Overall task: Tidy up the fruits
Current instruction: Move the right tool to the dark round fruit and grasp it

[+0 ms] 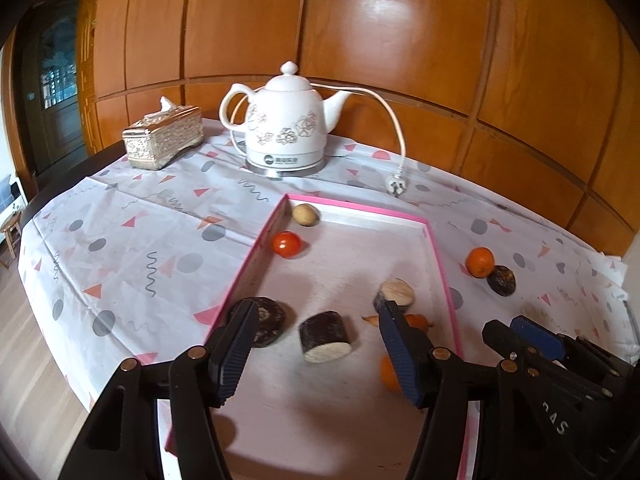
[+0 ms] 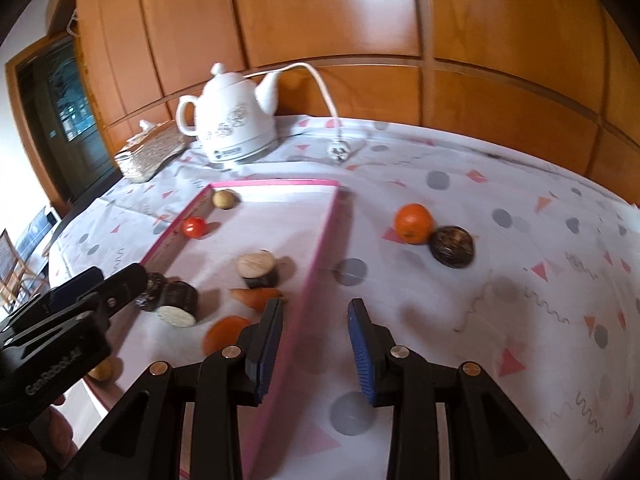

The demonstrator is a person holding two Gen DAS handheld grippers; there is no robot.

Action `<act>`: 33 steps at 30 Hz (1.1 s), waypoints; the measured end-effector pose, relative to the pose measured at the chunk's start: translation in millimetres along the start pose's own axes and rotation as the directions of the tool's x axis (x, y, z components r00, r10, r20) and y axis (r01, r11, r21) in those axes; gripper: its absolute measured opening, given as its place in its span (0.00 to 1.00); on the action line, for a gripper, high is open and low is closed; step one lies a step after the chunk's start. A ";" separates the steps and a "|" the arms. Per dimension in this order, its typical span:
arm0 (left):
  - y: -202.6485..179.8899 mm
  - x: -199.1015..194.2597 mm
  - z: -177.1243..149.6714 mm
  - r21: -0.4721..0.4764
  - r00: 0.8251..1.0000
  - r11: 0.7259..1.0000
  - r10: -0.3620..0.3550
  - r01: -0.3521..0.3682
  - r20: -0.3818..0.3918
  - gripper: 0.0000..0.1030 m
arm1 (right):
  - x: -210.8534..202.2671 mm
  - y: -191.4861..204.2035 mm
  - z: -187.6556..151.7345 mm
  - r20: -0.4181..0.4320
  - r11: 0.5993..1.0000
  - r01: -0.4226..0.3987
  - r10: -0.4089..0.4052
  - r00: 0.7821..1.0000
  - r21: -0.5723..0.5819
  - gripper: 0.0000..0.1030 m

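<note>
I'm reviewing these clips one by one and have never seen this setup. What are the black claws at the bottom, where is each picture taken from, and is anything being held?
The claws are two hand-held grippers; a person carries one in each hand, and each has a wide-angle camera looking along its fingers. One picture is from the left gripper, the other from the right gripper; each also glimpses the other at its edge.

On the patterned tablecloth sits a shallow pink tray holding a tomato, a potato, dark cut pieces and orange items. An orange and a dark round fruit lie outside it, touching. Behind are a white kettle and a tissue box.

Nothing is held: both grippers' jaws stand apart and empty. The right one straddles the tray's wall.
</note>
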State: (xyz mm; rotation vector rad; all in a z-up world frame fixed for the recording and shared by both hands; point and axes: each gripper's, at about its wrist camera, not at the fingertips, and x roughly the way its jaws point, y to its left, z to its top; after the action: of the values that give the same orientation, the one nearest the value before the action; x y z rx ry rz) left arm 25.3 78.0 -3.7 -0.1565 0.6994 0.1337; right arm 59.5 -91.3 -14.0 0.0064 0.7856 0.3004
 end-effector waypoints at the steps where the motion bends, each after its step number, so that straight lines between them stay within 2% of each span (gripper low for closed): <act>1: -3.1 -0.7 -0.3 0.008 1.000 1.000 -0.005 0.005 0.000 0.62 | -1.1 -3.5 -1.0 0.001 1.000 0.007 -0.007 1.000 0.007 0.33; 9: -27.7 -2.2 -5.6 0.072 0.999 0.997 -0.038 0.039 -0.009 0.63 | -3.6 -42.8 -8.9 -0.015 0.994 0.063 -0.062 0.998 0.092 0.34; 21: -64.9 1.7 -10.3 0.162 0.994 0.981 -0.102 0.106 -0.035 0.63 | 2.8 -86.2 -10.5 -0.038 0.979 0.127 -0.123 0.992 0.156 0.34; 29: -76.9 6.6 -5.7 0.175 0.990 0.974 -0.135 0.141 -0.047 0.63 | 13.8 -103.8 3.4 -0.023 0.984 0.088 -0.086 0.996 0.157 0.37; 33: -78.1 8.9 -3.5 0.169 0.989 0.974 -0.143 0.149 -0.049 0.63 | 27.1 -109.1 14.7 -0.032 0.985 0.100 -0.096 0.995 0.142 0.37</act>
State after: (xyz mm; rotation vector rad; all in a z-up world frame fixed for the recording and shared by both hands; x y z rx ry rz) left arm 43.4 1.4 -4.4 -0.0444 0.7302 -0.0709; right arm 116.6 -186.9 -35.1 0.0997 0.8284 0.1504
